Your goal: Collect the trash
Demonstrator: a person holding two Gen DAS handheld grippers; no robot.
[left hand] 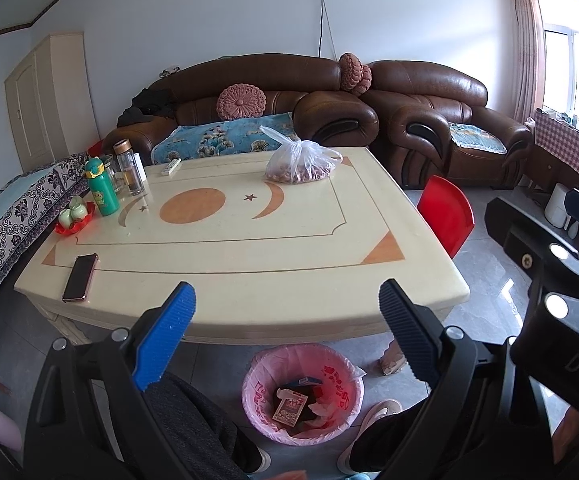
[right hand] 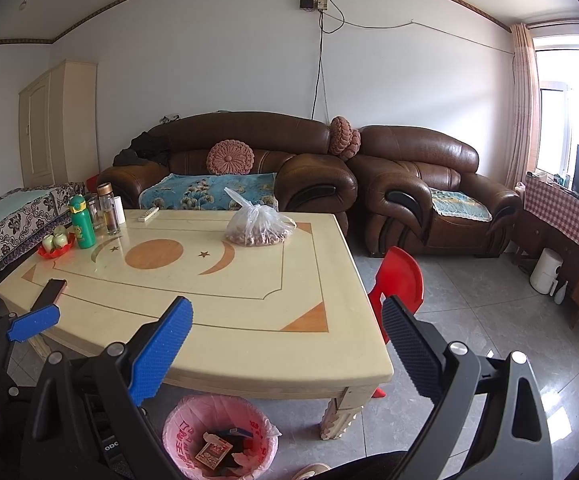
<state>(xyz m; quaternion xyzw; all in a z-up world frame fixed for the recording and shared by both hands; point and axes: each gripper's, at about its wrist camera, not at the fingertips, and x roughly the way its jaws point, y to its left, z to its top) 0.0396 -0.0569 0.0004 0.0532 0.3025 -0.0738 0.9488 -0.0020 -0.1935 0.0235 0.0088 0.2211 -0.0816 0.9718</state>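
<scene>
On the table's [left hand: 249,248] near-left corner lies a phone [left hand: 80,277]; further back along the left edge stand a red tray of small green cups [left hand: 74,216], a green bottle [left hand: 101,188] and a glass flask [left hand: 129,168]. None of these reads as rubbish. Toward the middle, the left gripper [left hand: 287,304] hovers over the table's near edge with its fingers spread wide and nothing between them. Below it and a little right, on the floor just in front of the table, sits the pink-lined bin [left hand: 303,394] — cartons and scraps already inside. At the far middle-right of the table rests a knotted clear bag [left hand: 303,162] of reddish bits, its long axis running left to right; whether it counts as trash I cannot tell. Rightmost, the right gripper [right hand: 287,306] is likewise wide open and empty, above the near-right part of the table — judging by the views, neither arm is clearly nearer the bag, and no loose litter shows on the tabletop
</scene>
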